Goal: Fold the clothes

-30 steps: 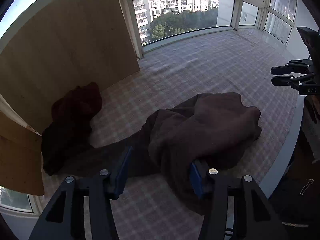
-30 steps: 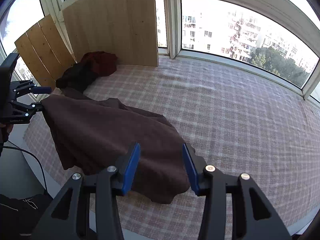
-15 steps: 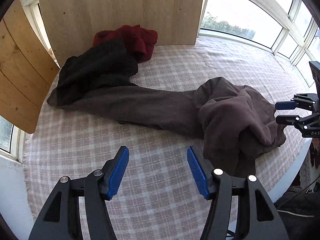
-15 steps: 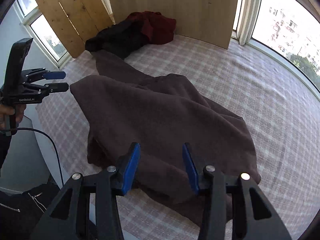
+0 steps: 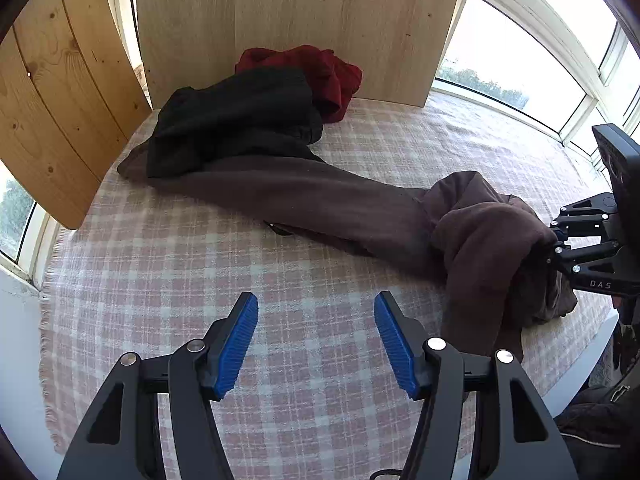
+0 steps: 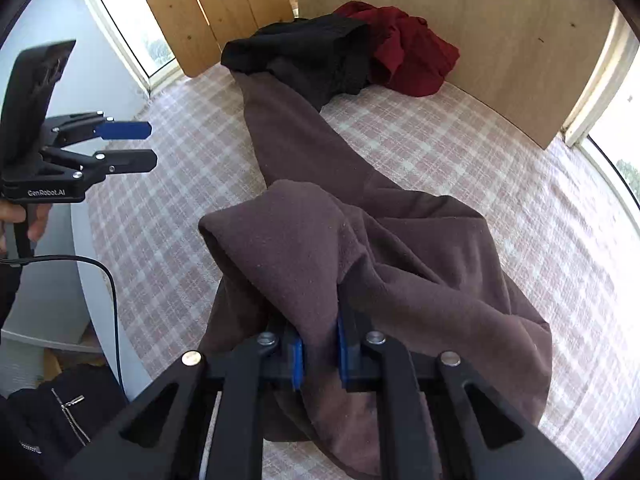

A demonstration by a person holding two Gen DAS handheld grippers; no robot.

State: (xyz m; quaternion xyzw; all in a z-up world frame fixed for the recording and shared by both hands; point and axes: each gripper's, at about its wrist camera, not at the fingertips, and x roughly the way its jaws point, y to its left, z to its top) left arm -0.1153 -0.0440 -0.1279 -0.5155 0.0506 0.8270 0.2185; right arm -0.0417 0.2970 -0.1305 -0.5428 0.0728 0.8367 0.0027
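A brown garment (image 5: 320,204) lies stretched across the checked cloth, one end bunched near the front edge (image 6: 400,248), the other under a black garment. My right gripper (image 6: 319,354) is shut on a fold of the brown garment's bunched end; it also shows at the right of the left wrist view (image 5: 554,242). My left gripper (image 5: 316,340) is open and empty above the bare checked cloth, to the left of the bunch; it shows in the right wrist view (image 6: 138,148).
A black garment (image 5: 236,120) and a red garment (image 5: 320,72) are piled at the back against a wooden board (image 5: 300,8). More wooden planks (image 5: 52,100) stand at the left. The checked cloth (image 5: 200,264) covers the table. Windows surround it.
My left gripper let go of the brown garment, opened and swung left. My right gripper moved in and shut on the bunched end of the brown garment.
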